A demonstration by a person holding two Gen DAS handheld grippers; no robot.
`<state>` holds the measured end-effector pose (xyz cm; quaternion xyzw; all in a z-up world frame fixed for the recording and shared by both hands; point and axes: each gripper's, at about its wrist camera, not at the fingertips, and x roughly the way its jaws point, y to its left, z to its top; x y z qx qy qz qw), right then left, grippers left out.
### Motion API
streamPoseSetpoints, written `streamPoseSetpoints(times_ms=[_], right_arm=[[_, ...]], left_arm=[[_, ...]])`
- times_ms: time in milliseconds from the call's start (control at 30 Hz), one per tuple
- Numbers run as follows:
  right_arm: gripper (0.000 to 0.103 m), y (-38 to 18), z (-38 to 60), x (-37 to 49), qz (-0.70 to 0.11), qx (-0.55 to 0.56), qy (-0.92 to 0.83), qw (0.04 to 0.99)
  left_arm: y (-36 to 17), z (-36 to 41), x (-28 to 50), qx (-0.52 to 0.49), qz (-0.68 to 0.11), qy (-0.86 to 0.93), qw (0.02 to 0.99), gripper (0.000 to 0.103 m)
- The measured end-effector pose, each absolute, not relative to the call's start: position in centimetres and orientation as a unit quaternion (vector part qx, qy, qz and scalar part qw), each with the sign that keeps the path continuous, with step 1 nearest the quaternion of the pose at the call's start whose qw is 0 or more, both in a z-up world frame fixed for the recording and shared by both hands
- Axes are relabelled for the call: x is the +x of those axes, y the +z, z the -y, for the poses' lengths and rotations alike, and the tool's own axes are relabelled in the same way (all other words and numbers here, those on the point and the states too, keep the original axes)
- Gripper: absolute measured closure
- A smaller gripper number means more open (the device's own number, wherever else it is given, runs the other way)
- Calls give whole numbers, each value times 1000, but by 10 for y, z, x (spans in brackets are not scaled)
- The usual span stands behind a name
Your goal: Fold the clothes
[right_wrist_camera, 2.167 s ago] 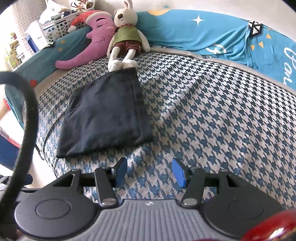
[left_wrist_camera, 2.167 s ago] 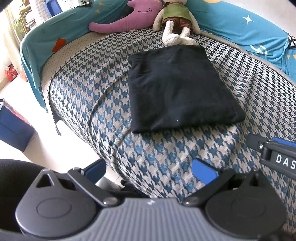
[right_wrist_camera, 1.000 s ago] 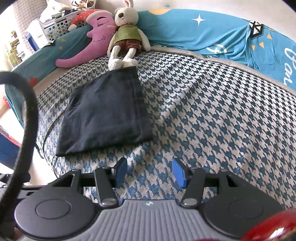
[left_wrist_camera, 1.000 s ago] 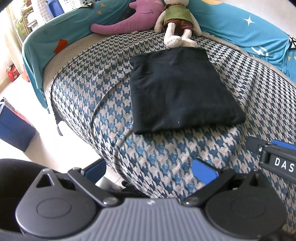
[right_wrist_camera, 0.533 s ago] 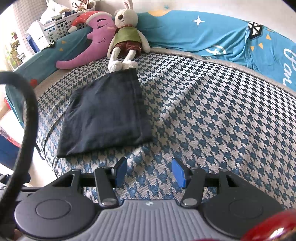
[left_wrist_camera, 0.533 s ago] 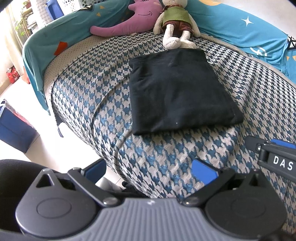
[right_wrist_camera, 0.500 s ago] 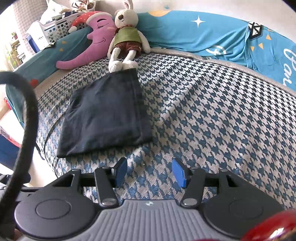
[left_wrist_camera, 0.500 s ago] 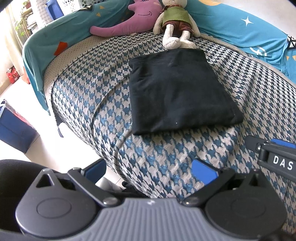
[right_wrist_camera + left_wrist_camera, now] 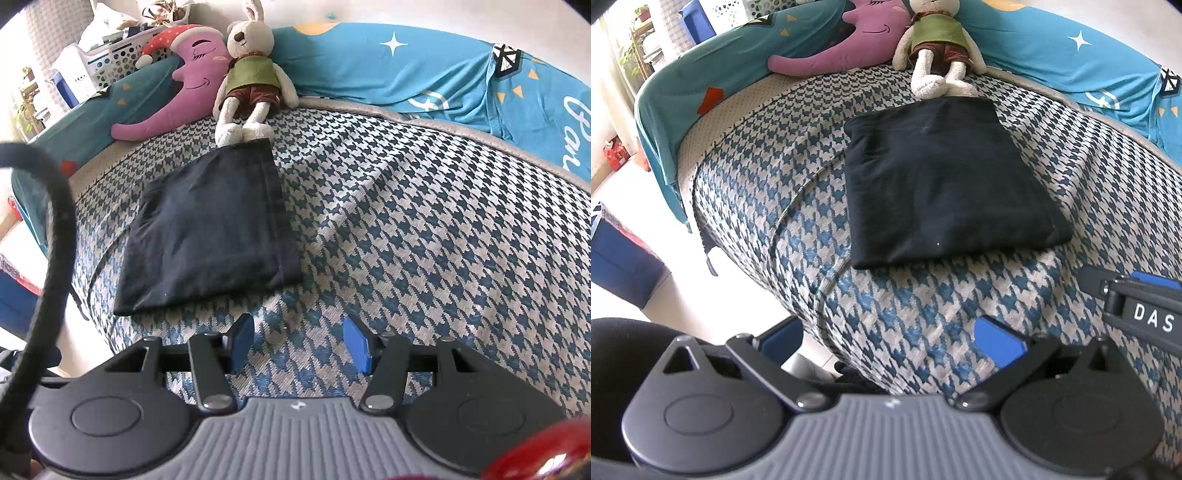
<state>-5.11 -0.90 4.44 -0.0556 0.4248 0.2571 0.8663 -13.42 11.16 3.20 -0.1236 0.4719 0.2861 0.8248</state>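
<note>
**Folded black garment flat on bed, both grippers empty**

Black garment (image 9: 945, 177) lies folded into a neat rectangle on the houndstooth bedspread (image 9: 916, 306), blue and grey check. In the left wrist view it sits at 12 o'clock from the gripper, well apart from the fingers. In the right wrist view the same garment (image 9: 210, 225) sits at about 11 o'clock, its near edge just ahead of the left blue pad.

Left gripper (image 9: 886, 332): jaws spread wide, nothing between them, only bedspread and floor below. Blue pads visible at both fingertips. It hangs over the near edge of the bed.

Right gripper (image 9: 299, 343): jaws parted about halfway, nothing between the pads, bedspread beneath. Part of this gripper also shows at 3 o'clock in the left wrist view, lettered "DAS".

At the garment's far edge: stuffed rabbit (image 9: 251, 77) in green top and brown shorts, feet touching or just beside the cloth; cannot tell which. Purple moon pillow (image 9: 184, 85) beside the rabbit, toward 10 o'clock. Teal sheet (image 9: 424, 74) with star print drapes along the back. Black cable (image 9: 55, 229) curves along the left of the right wrist view.
</note>
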Motion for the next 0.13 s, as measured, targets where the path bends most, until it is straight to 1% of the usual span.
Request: streamPoseSetpoints(times_ms=[133], right_arm=[[49, 45, 10, -51, -424, -55, 256, 867]], left_arm=[[32, -111, -134, -122, -472, 285, 826, 0]])
